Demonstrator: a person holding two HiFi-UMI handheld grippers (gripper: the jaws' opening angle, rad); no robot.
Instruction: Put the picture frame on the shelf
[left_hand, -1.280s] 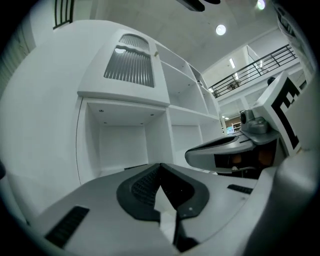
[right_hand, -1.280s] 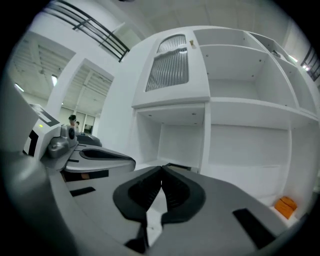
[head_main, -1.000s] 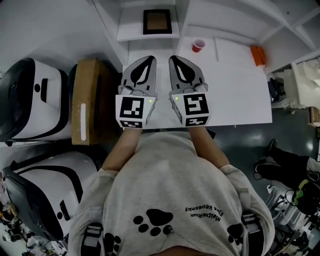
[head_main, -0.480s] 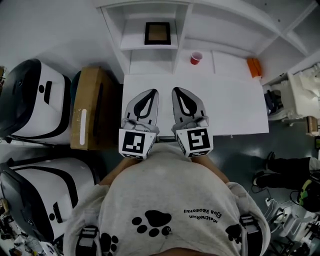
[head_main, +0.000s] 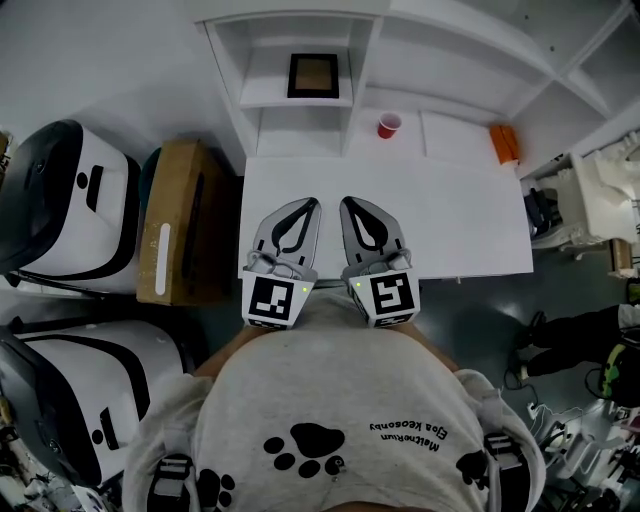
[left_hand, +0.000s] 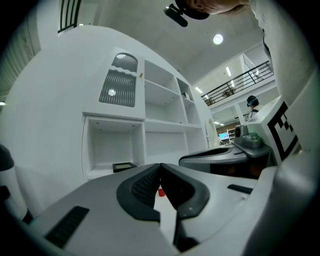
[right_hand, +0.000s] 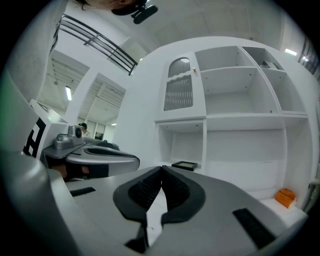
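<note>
The dark-edged picture frame (head_main: 313, 75) lies flat on a low shelf of the white unit, also seen as the picture frame (left_hand: 123, 165) and the picture frame (right_hand: 184, 165) in the gripper views. My left gripper (head_main: 307, 202) and right gripper (head_main: 347, 202) hover side by side over the near edge of the white table (head_main: 460, 215), well short of the frame. Both point level at the shelves. The left gripper (left_hand: 160, 165) has its jaws shut with nothing between them, and so does the right gripper (right_hand: 161, 167).
A red cup (head_main: 389, 125) stands at the back of the table under the shelves, and an orange object (head_main: 503, 142) lies at the back right. A brown box (head_main: 175, 235) and white machines (head_main: 60, 205) crowd the left side.
Both grippers have drawn back from the shelf toward the near table edge, staying shut and empty. The frame stays on the shelf.
</note>
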